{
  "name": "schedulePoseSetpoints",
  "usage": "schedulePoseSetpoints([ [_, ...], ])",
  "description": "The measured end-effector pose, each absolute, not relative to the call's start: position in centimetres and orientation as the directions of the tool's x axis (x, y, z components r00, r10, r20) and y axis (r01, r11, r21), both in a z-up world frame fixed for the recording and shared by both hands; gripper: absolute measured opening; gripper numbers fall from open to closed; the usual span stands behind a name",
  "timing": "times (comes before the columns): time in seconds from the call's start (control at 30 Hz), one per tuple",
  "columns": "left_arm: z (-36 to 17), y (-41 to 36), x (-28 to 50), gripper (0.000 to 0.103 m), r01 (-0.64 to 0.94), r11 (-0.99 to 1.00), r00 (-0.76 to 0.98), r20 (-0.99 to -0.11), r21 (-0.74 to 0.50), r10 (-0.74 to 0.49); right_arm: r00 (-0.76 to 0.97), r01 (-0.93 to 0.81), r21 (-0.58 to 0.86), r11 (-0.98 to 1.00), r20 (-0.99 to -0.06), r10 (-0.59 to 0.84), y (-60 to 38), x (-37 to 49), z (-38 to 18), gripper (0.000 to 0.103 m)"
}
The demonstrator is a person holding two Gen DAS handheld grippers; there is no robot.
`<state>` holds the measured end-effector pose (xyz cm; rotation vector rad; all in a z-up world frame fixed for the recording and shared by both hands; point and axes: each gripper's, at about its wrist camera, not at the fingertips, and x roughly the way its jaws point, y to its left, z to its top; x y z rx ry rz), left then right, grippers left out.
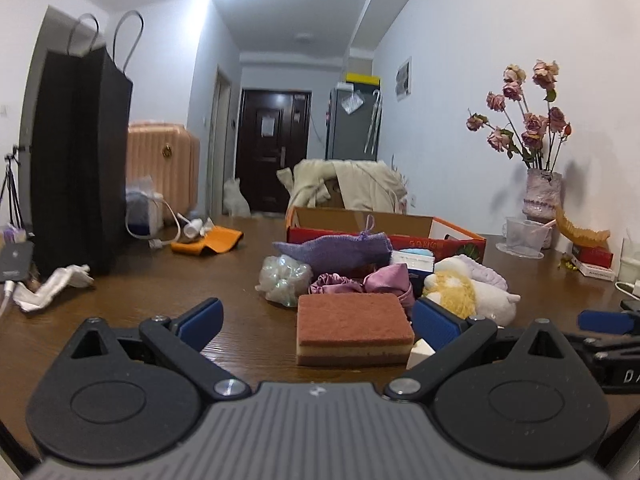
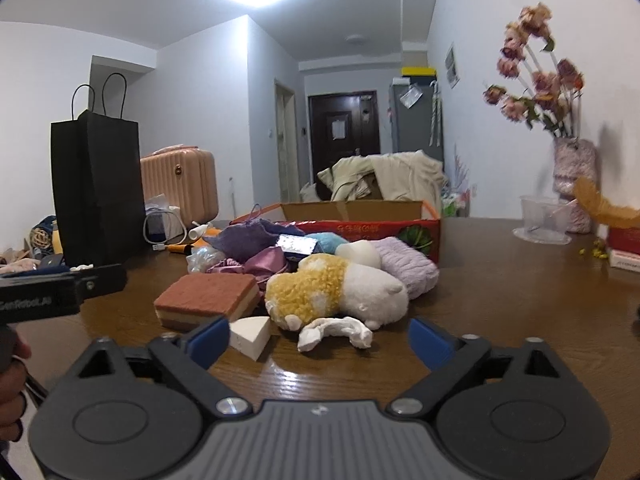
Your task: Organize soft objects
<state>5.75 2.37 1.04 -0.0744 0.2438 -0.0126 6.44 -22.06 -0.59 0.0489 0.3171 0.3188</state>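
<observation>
Spread wide and empty: left gripper (image 1: 318, 326), straight behind layered sponge (image 1: 354, 330), long side across. Right gripper (image 2: 318, 340) likewise apart, holding nothing, nearer white foam wedge (image 2: 250, 336).

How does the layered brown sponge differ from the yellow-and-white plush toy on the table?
The sponge is a flat, sharp-edged block in brown and cream layers; the plush toy is rounded, fuzzy, yellow and white. The sponge lies level; the plush toy sprawls on its side. Both rest on the wooden table, held by neither gripper.
</observation>
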Motion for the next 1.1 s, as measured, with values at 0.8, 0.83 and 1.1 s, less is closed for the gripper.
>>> schedulePoseSetpoints([
  [0.8,-1.2,8.7,16.1,0.035,0.105,0.898,0.825,-0.466,-0.427,-0.318,0.674,-0.450,0.332,0.829,-0.482,0.559,-14.0,19.1,-0.8,0.037],
  [0.83,-0.6,8.6,15.8,0.035,0.118,0.904,0.837,-0.448,-0.410,-0.313,0.681,-0.458,0.325,0.828,-0.470,0.561,-14.1,19.0,-0.3,0.034],
  [1.1,8.8,8.1,20.4,0.036,0.226,0.915,0.919,-0.239,-0.335,-0.315,0.782,-0.538,0.210,0.817,-0.237,0.576,-14.8,22.1,8.8,0.028],
])
